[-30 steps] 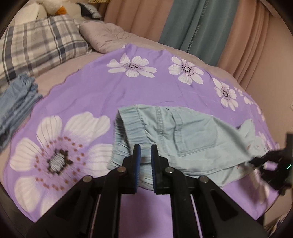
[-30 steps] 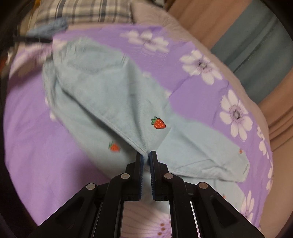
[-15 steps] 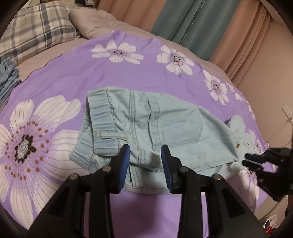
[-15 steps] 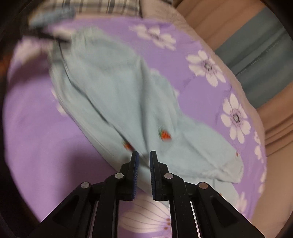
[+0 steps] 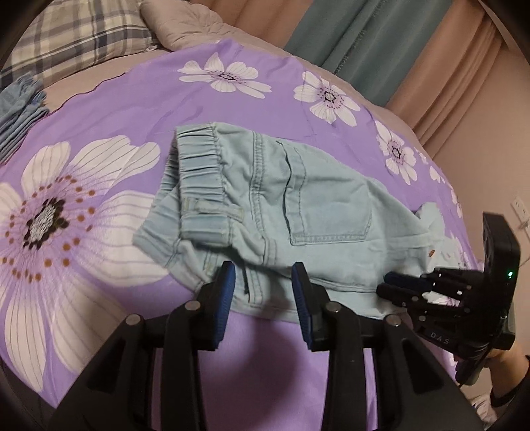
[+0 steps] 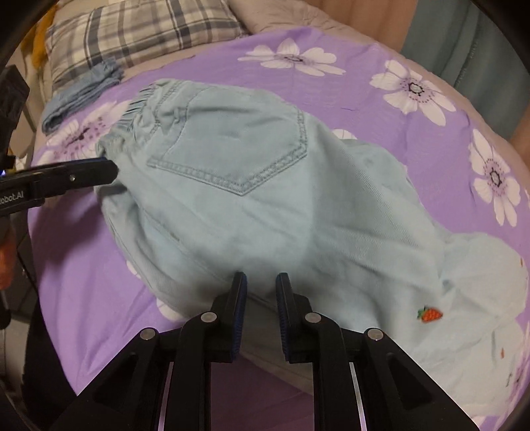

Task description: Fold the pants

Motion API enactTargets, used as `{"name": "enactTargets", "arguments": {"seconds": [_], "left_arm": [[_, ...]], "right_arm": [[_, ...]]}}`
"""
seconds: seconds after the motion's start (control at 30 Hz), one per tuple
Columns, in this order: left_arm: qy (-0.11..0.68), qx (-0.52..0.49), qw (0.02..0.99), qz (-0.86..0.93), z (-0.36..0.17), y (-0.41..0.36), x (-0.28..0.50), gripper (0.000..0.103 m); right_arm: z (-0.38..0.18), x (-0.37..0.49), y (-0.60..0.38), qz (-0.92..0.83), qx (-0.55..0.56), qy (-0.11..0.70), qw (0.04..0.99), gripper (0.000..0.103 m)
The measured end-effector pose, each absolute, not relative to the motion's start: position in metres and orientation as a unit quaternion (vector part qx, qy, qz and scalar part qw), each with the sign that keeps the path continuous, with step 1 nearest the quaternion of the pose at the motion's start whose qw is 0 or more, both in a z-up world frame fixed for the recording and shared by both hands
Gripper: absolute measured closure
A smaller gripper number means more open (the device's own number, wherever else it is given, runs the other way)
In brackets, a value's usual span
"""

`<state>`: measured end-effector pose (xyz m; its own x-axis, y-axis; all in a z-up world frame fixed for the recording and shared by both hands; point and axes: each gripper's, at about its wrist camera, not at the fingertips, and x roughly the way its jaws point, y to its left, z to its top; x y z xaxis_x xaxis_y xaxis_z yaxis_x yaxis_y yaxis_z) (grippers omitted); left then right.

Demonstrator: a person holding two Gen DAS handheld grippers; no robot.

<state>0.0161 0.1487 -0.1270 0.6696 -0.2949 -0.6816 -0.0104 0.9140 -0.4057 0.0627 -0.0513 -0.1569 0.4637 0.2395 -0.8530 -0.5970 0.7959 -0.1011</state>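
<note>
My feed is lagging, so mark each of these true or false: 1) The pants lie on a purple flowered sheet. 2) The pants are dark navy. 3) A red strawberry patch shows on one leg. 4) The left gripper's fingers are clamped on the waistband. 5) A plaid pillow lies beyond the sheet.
1) True: the pants lie on the purple flowered sheet.
2) False: they are pale blue.
3) True: strawberry patch.
4) False: the left gripper is open, its fingers apart over the near edge of the pants.
5) True: plaid pillow.

Bed (image 5: 99, 71): purple floral sheet (image 5: 149, 99), pants (image 5: 298, 205), plaid pillow (image 5: 76, 36).
</note>
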Motion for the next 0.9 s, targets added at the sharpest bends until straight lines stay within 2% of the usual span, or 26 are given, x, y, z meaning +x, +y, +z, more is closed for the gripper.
{"name": "enactTargets", "arguments": {"seconds": [0.13, 0.3, 0.63, 0.9], "left_arm": [[0.377, -0.252, 0.887, -0.084, -0.121, 0.166, -0.003, 0.065], [0.356, -0.349, 0.865, -0.056, -0.126, 0.207, -0.028, 0.063], [0.349, -0.389, 0.848, -0.087, -0.118, 0.202, -0.01, 0.064], [0.394, -0.436, 0.804, -0.087, -0.141, 0.185, 0.028, 0.064]], "right_arm": [[-0.148, 0.051, -0.059, 0.25, -0.186, 0.458, 0.832, 0.087], [-0.124, 0.04, -0.075, 0.283, -0.091, 0.439, 0.848, 0.085], [-0.113, 0.035, -0.068, 0.306, -0.088, 0.413, 0.853, 0.084], [-0.114, 0.035, -0.059, 0.301, -0.106, 0.403, 0.858, 0.084]]}}
